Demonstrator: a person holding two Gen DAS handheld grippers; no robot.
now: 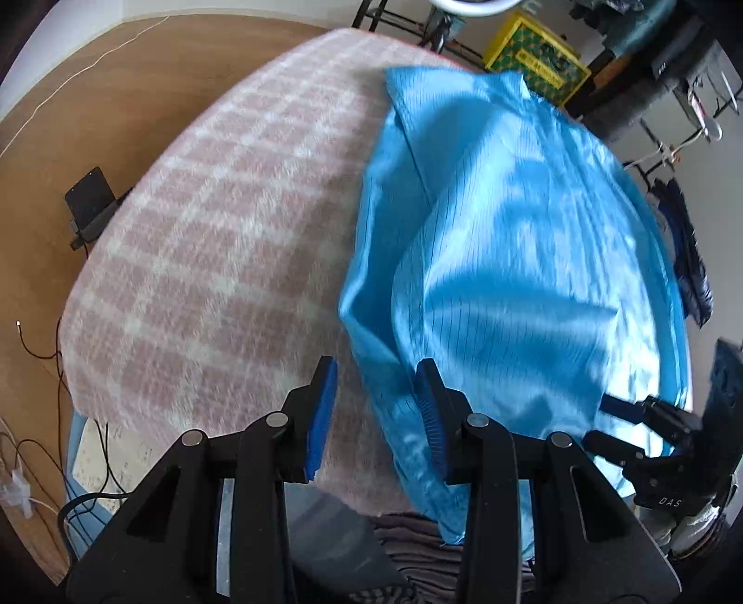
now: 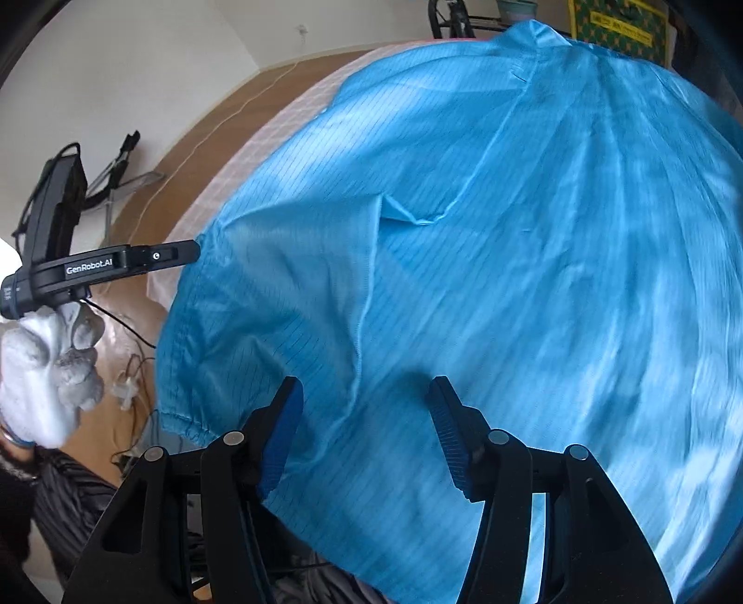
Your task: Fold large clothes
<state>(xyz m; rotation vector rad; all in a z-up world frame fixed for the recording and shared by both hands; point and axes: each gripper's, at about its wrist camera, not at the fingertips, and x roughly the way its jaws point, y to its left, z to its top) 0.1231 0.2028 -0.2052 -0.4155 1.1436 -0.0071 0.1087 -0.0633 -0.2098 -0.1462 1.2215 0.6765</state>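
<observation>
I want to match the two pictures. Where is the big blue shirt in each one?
Left wrist view: blue shirt fills the right half, on the pink checked blanket.
Right wrist view: blue shirt fills most of the picture.
Shared landmark: yellow-green crate, top right.

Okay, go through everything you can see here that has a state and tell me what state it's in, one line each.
Blue garment: spread over the blanket, creased, near edge hanging off the front.
Checked blanket: laid flat, partly covered by the garment.
Left gripper: jaws apart, straddling the garment's left edge, pads not pressing.
Right gripper: jaws apart over the garment, nothing clamped.
Gloved hand: wrapped around the left gripper's handle.
</observation>
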